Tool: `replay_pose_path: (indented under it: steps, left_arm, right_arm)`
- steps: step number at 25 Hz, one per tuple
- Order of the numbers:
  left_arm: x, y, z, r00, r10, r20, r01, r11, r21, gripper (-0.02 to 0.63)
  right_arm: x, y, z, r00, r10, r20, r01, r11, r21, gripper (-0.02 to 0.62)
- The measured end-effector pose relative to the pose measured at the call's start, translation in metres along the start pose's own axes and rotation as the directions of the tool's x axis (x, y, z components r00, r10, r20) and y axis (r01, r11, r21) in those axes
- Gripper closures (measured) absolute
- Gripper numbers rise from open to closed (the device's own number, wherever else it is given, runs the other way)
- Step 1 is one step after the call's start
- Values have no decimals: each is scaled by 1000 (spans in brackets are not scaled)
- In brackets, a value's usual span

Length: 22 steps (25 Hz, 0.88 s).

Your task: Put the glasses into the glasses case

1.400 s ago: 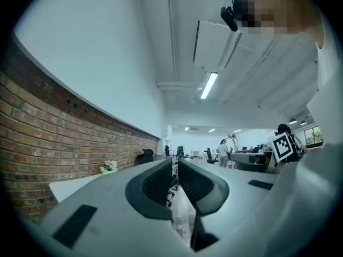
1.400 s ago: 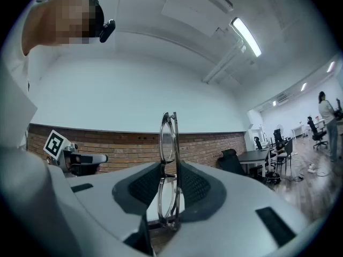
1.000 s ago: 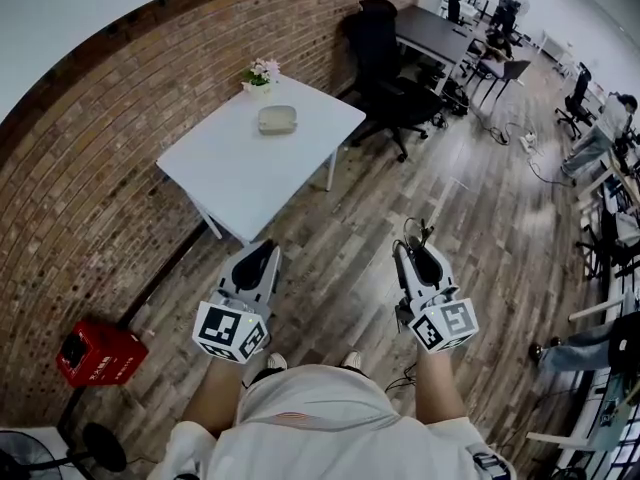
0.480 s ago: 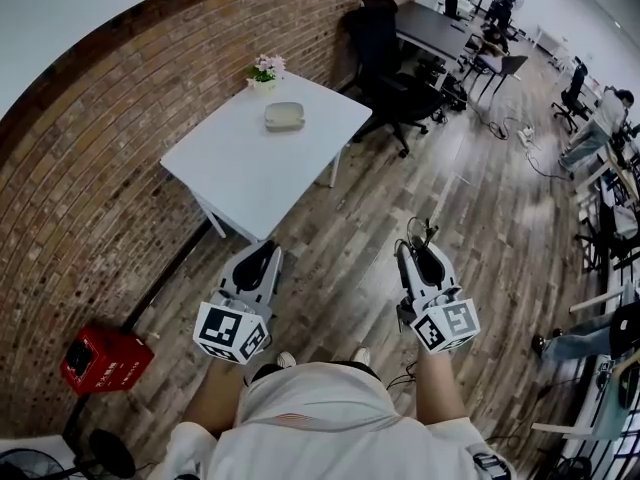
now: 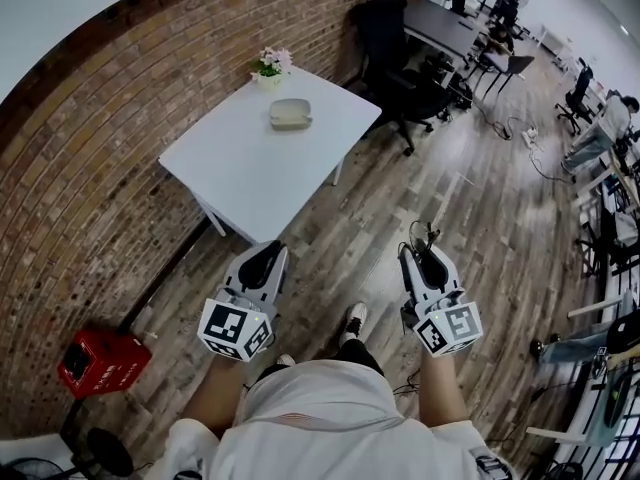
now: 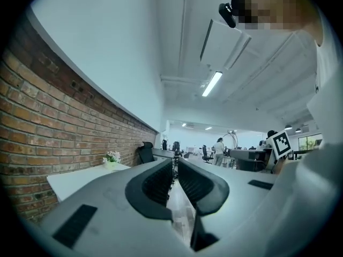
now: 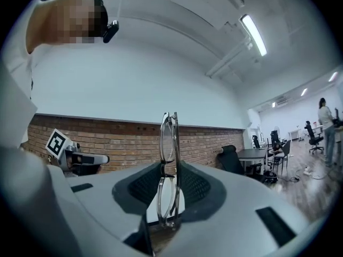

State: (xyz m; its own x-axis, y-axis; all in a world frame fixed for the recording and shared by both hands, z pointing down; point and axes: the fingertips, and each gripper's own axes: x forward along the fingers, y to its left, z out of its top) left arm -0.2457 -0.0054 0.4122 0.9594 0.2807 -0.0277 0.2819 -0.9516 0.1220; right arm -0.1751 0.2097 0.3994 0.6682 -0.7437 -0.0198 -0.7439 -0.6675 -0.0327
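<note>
Looking down, head view: white table (image 5: 240,168) stood by brick wall (image 5: 90,168) on plank floor (image 5: 400,198), with glasses case (image 5: 290,114) on it near flower pot (image 5: 268,65), well apart from both grippers. Left gripper (image 5: 268,254) and right gripper (image 5: 421,254) were held at waist. Left gripper view: jaws almost together, nothing between. Right gripper view: jaws clamped glasses (image 7: 168,170) upright.

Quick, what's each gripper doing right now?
Left gripper: closed, empty.
Right gripper: closed on the glasses.
</note>
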Motion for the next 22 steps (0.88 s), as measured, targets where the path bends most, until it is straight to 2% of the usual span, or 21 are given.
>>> replay_pose_path:
  steps: [5, 13, 18, 22]
  left_arm:
    - [60, 11, 5, 999, 35, -5, -35, 999, 12, 565]
    - [185, 3, 25, 997, 82, 10, -82, 994, 68, 565]
    - [240, -10, 18, 992, 129, 2, -129, 989, 78, 565]
    - [266, -8, 6, 986, 164, -31, -161, 984, 76, 565]
  right_arm:
    - [42, -51, 7, 999, 43, 18, -43, 999, 2, 443]
    - [91, -176, 21, 997, 73, 36, -74, 997, 24, 443]
    - [109, -241, 10, 994, 105, 20, -106, 993, 51, 443]
    - [132, -276, -3, 993, 122, 12, -122, 987, 102, 443]
